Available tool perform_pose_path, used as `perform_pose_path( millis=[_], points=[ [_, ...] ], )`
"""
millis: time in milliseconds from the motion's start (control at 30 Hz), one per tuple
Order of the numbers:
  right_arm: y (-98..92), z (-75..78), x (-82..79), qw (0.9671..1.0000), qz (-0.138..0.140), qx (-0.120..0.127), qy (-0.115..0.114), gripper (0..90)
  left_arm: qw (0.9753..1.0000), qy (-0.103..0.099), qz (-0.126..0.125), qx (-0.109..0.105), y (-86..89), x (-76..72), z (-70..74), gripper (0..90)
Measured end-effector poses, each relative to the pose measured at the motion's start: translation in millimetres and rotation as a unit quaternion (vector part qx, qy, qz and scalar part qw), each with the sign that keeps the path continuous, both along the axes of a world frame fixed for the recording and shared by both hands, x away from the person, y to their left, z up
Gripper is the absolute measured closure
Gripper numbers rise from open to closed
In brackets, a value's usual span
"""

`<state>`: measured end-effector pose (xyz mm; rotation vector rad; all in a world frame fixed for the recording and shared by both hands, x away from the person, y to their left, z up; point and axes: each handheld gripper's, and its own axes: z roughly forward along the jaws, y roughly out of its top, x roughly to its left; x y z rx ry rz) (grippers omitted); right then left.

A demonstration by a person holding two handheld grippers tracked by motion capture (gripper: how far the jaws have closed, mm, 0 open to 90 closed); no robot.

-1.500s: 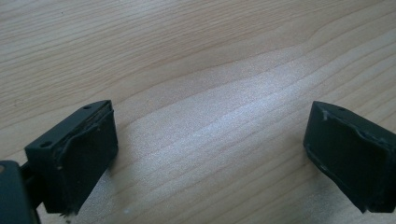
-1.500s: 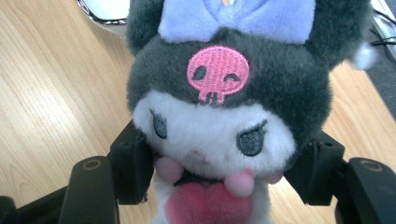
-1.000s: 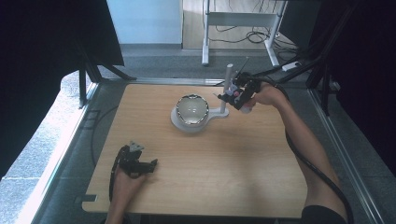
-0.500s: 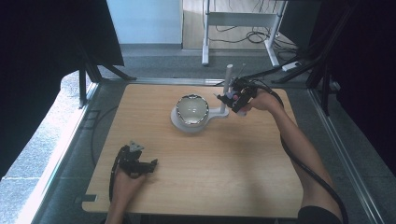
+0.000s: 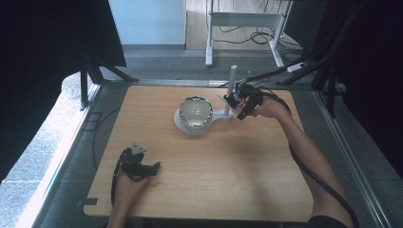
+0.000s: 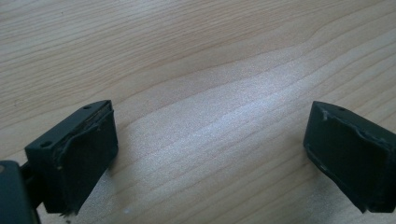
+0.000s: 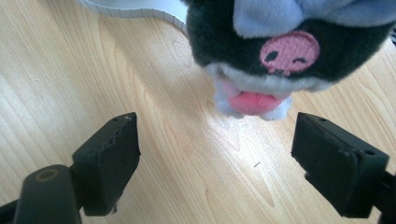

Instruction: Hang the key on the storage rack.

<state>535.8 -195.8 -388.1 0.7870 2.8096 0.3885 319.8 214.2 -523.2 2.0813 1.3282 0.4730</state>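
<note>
Right claw (image 5: pixel 237 105), at the upper right of the high view, now sits slightly lower and further left than it did a second ago, closer to the white post and arm of the stand beside the shiny metal bowl (image 5: pixel 195 111), and its jaws stand wide apart with nothing between them. In the right gripper view those two black jaws frame bare wood at the bottom of the frame, while the dark grey plush toy with a pale blue patch, a pink embroidered badge and a pink tongue (image 7: pixel 275 51) hangs or lies just beyond them at the upper right, not yet touched; I cannot tell whether it rests on the light wooden worktop (image 5: pixel 214 166) or on the stand. The small shift reads as an approach, so the grasp on the toy looks like the step in hand and still to come. Left claw (image 5: pixel 153 167) remains at the lower left of the high view as before, resting on the worktop, its jaws also spread open over empty wood in the left gripper view.
</note>
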Motion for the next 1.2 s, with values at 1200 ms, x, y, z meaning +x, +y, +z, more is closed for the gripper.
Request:
perform_pose_path(
  millis=[1200],
  points=[
    [-29.4,7.2,-54.2,0.9980,-0.005,0.051,-0.037,12.8,1.0000,0.000,0.000,0.001,0.1,0.0,0.0,2.8]
  ],
)
